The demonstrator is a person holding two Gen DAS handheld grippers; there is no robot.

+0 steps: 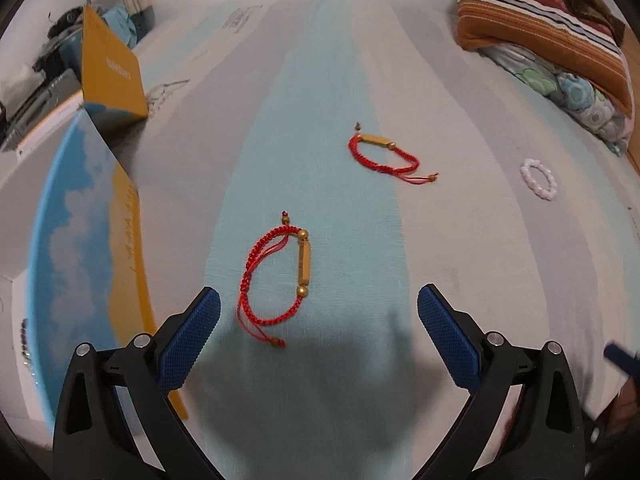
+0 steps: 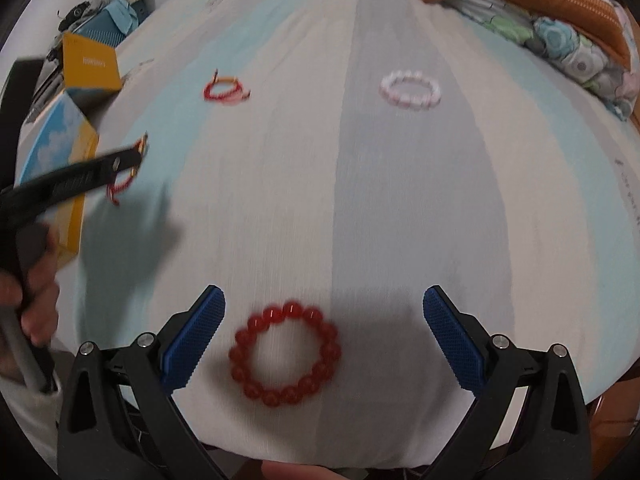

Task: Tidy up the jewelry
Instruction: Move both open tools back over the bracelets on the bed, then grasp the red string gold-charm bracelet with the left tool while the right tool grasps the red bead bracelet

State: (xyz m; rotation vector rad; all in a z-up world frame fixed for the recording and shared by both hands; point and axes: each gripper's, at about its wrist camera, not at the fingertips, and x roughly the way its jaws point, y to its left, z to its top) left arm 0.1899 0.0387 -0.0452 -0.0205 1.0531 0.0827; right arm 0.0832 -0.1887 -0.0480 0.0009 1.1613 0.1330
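In the left wrist view my left gripper [image 1: 318, 300] is open and empty, just above a red cord bracelet with a gold tube bead [image 1: 276, 276] that lies between and ahead of its fingers. A second red cord bracelet [image 1: 386, 154] lies farther off, and a white bead bracelet [image 1: 539, 179] lies to the right. In the right wrist view my right gripper [image 2: 324, 300] is open and empty over a red bead bracelet [image 2: 285, 354] near the bed's front edge. The white bead bracelet [image 2: 410, 87] and far cord bracelet [image 2: 224, 89] lie beyond. The left gripper [image 2: 120, 164] partly hides the near cord bracelet.
An open blue and yellow box [image 1: 92, 216] with its lid up stands at the left, also in the right wrist view [image 2: 60, 148]. Folded blankets and a floral pillow [image 1: 552, 40] lie at the back right. Clutter [image 1: 48, 64] sits beyond the bed's left edge.
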